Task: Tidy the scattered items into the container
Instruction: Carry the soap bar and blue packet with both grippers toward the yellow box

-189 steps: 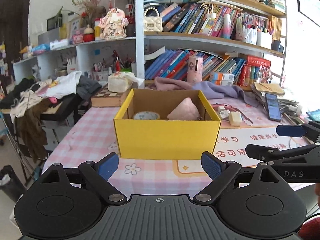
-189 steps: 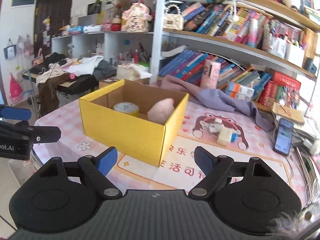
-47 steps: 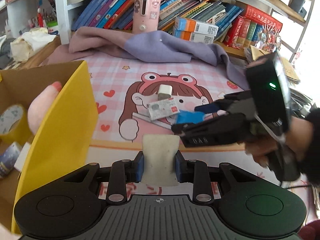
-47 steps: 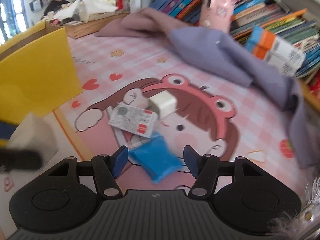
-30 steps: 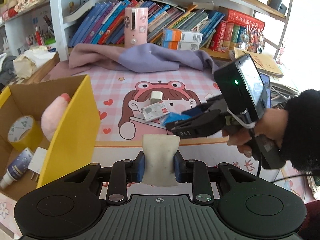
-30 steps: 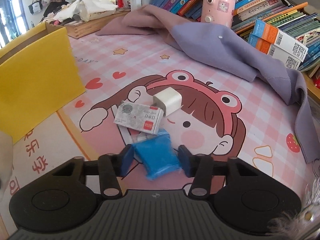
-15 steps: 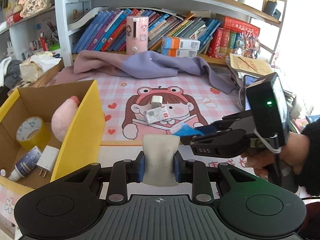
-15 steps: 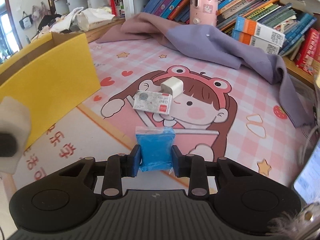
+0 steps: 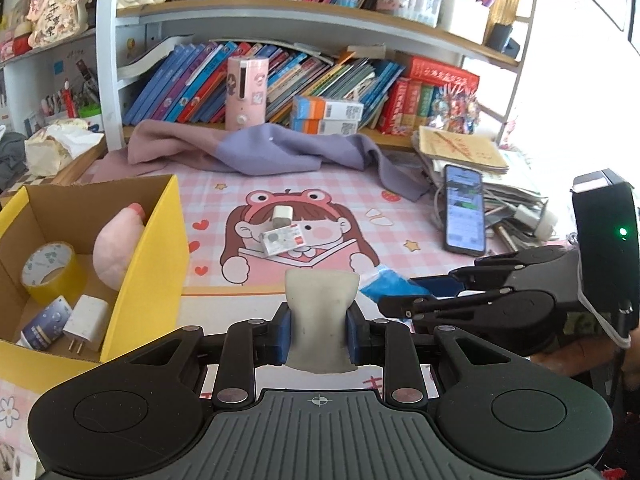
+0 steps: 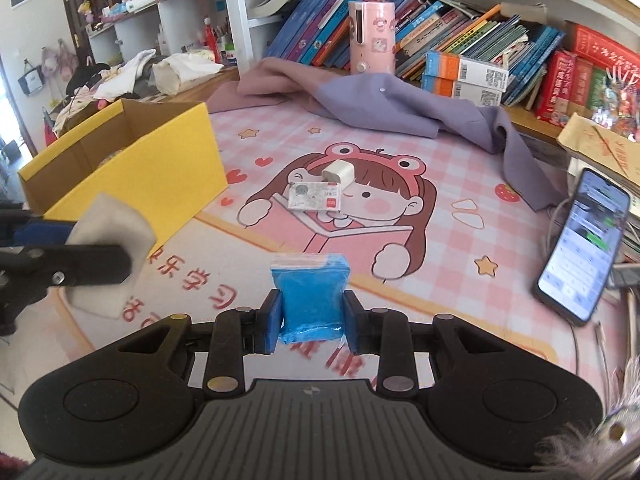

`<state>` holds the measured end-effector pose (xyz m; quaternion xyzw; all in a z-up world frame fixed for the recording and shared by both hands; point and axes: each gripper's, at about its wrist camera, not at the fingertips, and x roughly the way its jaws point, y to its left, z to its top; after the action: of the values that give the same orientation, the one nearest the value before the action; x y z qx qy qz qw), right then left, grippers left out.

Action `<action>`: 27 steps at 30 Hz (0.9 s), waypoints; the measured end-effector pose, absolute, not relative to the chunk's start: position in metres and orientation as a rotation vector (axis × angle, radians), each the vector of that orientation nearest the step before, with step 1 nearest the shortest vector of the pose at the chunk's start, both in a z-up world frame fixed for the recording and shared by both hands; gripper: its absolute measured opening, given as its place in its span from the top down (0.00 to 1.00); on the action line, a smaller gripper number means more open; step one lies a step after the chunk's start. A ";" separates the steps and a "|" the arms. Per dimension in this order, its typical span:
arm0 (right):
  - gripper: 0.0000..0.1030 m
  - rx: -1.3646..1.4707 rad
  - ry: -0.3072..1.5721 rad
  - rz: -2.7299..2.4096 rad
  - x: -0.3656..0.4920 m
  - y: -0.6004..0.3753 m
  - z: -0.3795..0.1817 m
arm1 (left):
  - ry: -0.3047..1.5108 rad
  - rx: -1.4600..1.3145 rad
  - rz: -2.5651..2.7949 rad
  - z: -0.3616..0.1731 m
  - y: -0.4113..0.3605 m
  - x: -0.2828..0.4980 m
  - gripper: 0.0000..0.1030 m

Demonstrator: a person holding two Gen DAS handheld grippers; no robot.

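Observation:
My left gripper (image 9: pixel 318 326) is shut on a pale beige block (image 9: pixel 320 304) and holds it above the mat, right of the yellow cardboard box (image 9: pixel 152 280). The block also shows in the right wrist view (image 10: pixel 110 240). My right gripper (image 10: pixel 310 318) is shut on a blue packet (image 10: pixel 309 292), lifted off the mat; the packet also shows in the left wrist view (image 9: pixel 390 286). A white charger cube (image 10: pixel 338 171) and a card (image 10: pixel 315 196) lie on the cartoon mat. The box (image 10: pixel 160 184) holds a tape roll (image 9: pixel 48 268), a pink plush (image 9: pixel 118 246), a white plug (image 9: pixel 86 318) and a small bottle (image 9: pixel 42 326).
A purple cloth (image 9: pixel 280 150) lies at the back of the table under a bookshelf (image 9: pixel 320 12). A pink canister (image 9: pixel 247 92) stands behind it. A phone (image 9: pixel 464 208) and stacked papers (image 9: pixel 460 148) lie at the right edge.
Both grippers have lifted and drawn back from the mat with their loads. The right gripper closed on the blue packet about a second ago and has raised it.

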<state>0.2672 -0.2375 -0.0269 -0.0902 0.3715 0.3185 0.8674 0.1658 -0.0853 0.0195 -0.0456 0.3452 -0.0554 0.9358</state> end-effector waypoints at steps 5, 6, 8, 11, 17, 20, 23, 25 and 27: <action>0.72 -0.183 0.733 0.624 0.233 -0.231 -0.016 | 0.682 -0.072 -0.172 0.024 -0.075 0.147 0.76; 0.72 -0.179 0.731 0.616 0.227 -0.230 -0.014 | 0.677 -0.068 -0.183 0.024 -0.073 0.142 0.76; 0.72 -0.166 0.733 0.597 0.214 -0.227 -0.012 | 0.672 -0.063 -0.200 0.025 -0.066 0.130 0.76; 0.72 -0.161 0.734 0.573 0.191 -0.218 -0.007 | 0.666 -0.061 -0.210 0.027 -0.052 0.111 0.76; 0.72 -0.161 0.718 0.541 0.143 -0.197 -0.002 | 0.676 0.013 -0.196 0.022 -0.023 0.069 0.76; 0.72 -0.152 0.722 0.519 0.123 -0.186 -0.002 | 0.694 0.020 -0.200 0.017 -0.008 0.049 0.76; 0.72 -0.142 0.734 0.507 0.105 -0.172 -0.004 | 0.701 0.020 -0.205 0.015 0.005 0.033 0.76; 0.72 -0.146 0.736 0.514 0.093 -0.161 -0.006 | 0.700 0.024 -0.207 0.014 0.014 0.023 0.76; 0.72 -0.156 0.733 0.526 0.081 -0.149 -0.007 | 0.700 0.024 -0.209 0.014 0.022 0.014 0.76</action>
<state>0.0812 -0.1493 -0.0070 -0.0754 0.3540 0.2539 0.8970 0.0139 0.0220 0.0136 0.0116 0.3425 -0.1020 0.9339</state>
